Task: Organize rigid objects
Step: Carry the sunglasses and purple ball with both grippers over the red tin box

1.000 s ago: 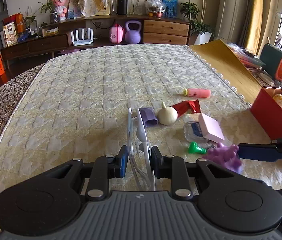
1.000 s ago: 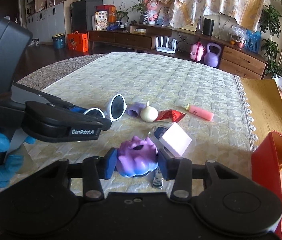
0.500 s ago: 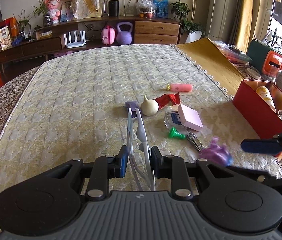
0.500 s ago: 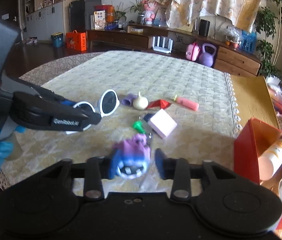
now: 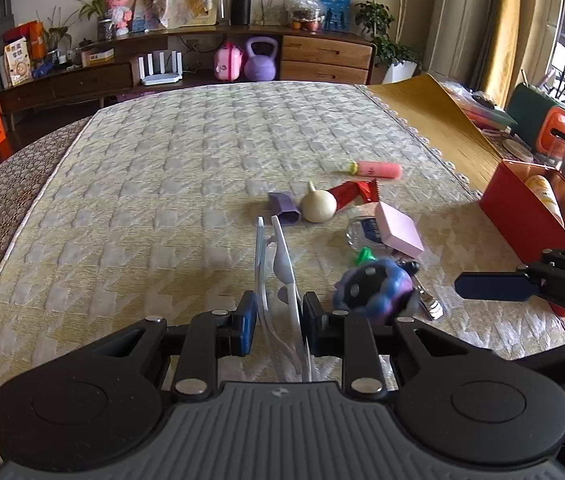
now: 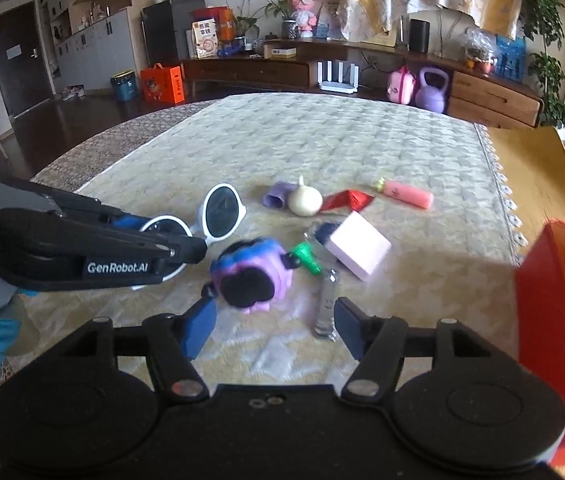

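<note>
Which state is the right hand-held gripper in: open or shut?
Open. The right hand-held gripper has just been opening; its pads stand wide apart, and the purple toy lies beyond them, unheld.

Purple toy (image 6: 252,274) apparently out of right tool (image 6: 274,328)

Two close, down-tilted views, shared tabletop (image 5: 202,184)

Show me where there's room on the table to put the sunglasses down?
The cloth is bare to the left of the sunglasses and beyond the purple tube. It is crowded to the right, around the onion, pink box and purple toy, up to the red bin.
</note>
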